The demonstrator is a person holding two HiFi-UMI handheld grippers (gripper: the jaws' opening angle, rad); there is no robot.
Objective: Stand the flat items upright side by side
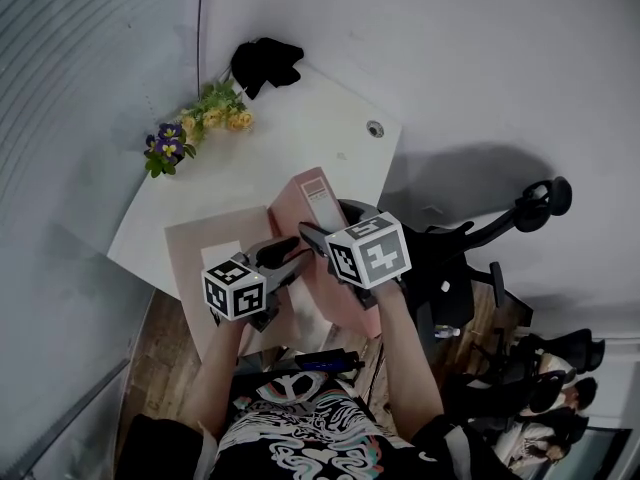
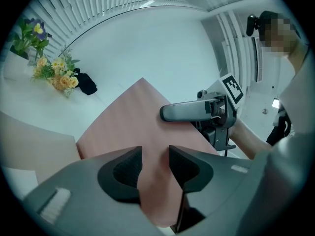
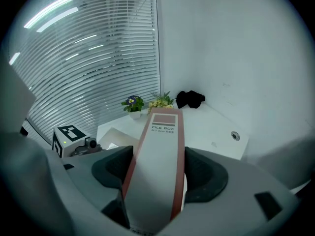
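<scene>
1. Over the near edge of the white table (image 1: 300,128): a rigid, slab-shaped pink file box (image 1: 315,203), narrow spine facing up, labelled end toward the table's far corner.
2. On the spine: smooth grey facing with dark red edges, a red-brown rectangle and the print "FILE BOX".
3. At the right gripper (image 3: 158,163): dark ribbed pads spread wide and pressed to both long sides of that spine.
4. At the left gripper (image 2: 155,156): closed halfway on the box's matte pink broad face, which fills the gap between the pads.
5. Flat on the table's near left part, beside the box: a beige folder (image 1: 215,238) with a pale rectangle on it.
6. At the table's far left edge: yellow flowers (image 1: 225,116) and purple flowers (image 1: 168,146), leafy and bunched.
7. At the table's far corner: a soft, crumpled black item (image 1: 265,63).
8. Near the table's right edge: a small round cable grommet (image 1: 375,128).
</scene>
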